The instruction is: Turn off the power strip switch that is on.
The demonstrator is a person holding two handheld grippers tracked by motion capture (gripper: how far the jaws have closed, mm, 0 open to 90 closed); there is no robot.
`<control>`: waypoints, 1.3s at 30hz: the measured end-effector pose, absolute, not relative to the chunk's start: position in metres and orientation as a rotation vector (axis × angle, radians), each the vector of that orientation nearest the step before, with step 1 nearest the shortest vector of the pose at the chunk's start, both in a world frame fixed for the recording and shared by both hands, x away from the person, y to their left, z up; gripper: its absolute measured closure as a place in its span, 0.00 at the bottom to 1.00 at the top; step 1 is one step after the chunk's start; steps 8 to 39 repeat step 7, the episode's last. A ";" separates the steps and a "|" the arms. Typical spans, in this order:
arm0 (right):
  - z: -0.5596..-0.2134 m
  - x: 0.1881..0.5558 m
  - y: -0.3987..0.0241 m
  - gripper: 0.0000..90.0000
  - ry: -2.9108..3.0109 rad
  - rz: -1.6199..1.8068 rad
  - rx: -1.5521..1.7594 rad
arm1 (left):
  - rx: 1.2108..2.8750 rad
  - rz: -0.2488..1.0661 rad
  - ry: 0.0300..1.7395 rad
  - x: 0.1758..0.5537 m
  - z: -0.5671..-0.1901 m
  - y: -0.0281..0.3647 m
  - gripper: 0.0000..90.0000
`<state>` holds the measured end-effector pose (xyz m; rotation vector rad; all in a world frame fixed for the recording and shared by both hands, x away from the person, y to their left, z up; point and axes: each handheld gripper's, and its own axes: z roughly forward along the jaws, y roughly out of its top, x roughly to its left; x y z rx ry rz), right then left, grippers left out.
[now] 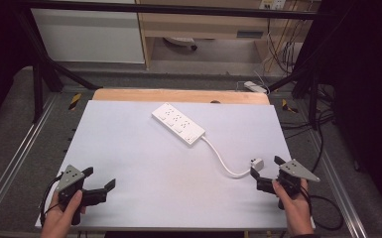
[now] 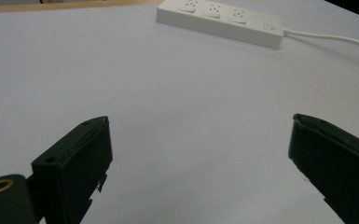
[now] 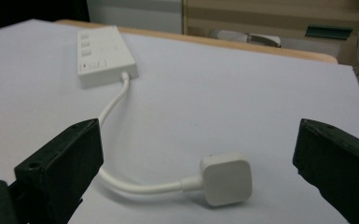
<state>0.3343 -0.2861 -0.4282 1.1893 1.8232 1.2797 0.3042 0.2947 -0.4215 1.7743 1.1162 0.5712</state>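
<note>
1. A white power strip [image 1: 178,123] lies flat on the white table [image 1: 144,173], toward the far side and near the middle.
2. A white cord [image 1: 222,161] comes out of one end of the strip and bends across the table to a white plug [image 1: 257,163].
3. The plug lies on the table near the right edge, on the person's side (it is a small square block with round corners).
4. The right gripper [image 1: 266,173] is held in the person's right hand [image 1: 293,204], and its two black jaws are wide apart.
5. In the right gripper view, the plug [image 3: 227,178] lies between the two jaws but touches neither one. The cord [image 3: 121,182] runs in next to the left jaw.
6. The left gripper [image 1: 99,183] is held in the left hand [image 1: 64,218] at the near left corner of the table, well apart from the plug and the strip.
7. Its jaws are wide apart too, with only bare table between them.
8. In the left gripper view, the power strip [image 2: 221,21] lies far off at the top, and its cord [image 2: 328,38] leads away to the right.
</note>
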 end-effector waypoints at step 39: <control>-0.439 0.335 -0.281 0.04 1.923 1.175 1.210 | 1.776 0.568 1.113 0.304 -0.422 0.294 0.07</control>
